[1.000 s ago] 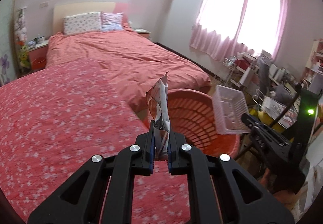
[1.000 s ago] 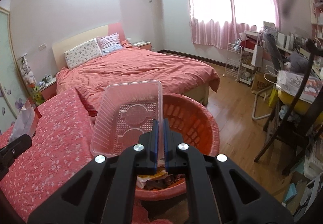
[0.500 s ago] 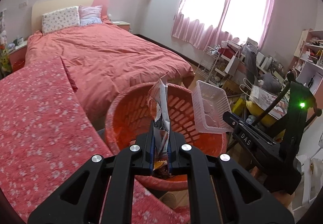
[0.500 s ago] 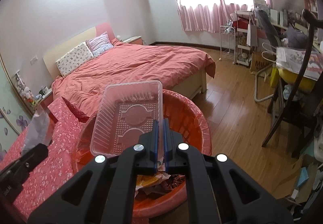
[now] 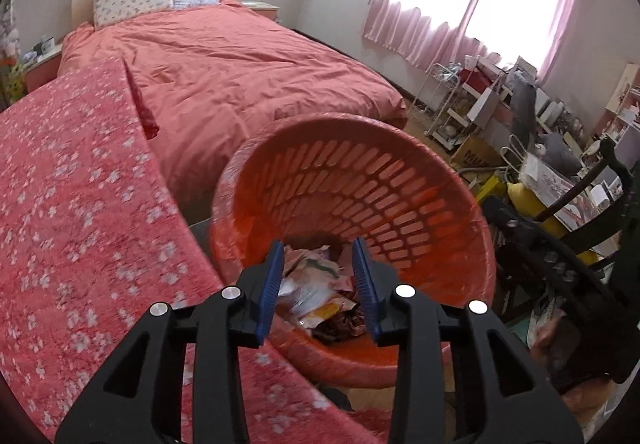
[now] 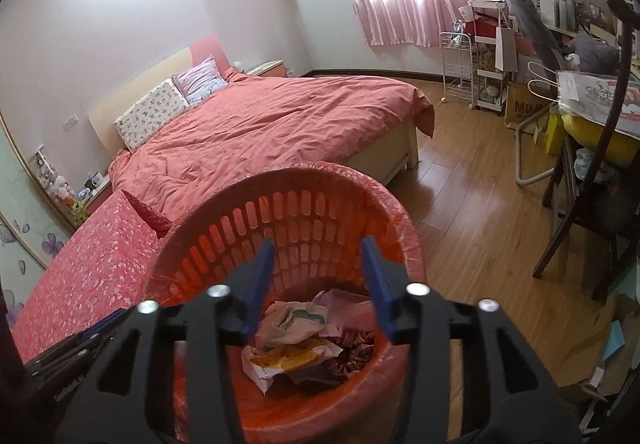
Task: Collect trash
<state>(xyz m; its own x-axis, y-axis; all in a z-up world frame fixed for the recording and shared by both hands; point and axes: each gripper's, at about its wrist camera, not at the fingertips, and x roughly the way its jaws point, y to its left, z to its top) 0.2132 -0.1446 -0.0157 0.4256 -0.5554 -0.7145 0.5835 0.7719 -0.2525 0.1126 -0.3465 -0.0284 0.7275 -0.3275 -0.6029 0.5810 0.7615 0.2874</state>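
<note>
Trash (image 6: pixel 304 340) lies in a crumpled heap at the bottom of the orange basket (image 5: pixel 400 179), right under our two grippers. Our left gripper (image 5: pixel 318 284) has just been opening and its jaws stand apart with nothing between them; the right gripper (image 6: pixel 320 284) likewise, jaws apart and empty. Both hang low over the near rim. If we pull back carelessly, we think a finger may catch that rim and tip the basket toward the flowered cover (image 5: pixel 80 203). Beyond it is the bed (image 5: pixel 240 75).

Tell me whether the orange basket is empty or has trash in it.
It has trash in it. Crumpled wrappers and paper lie piled at the bottom of the orange basket, far below its rim.
</note>
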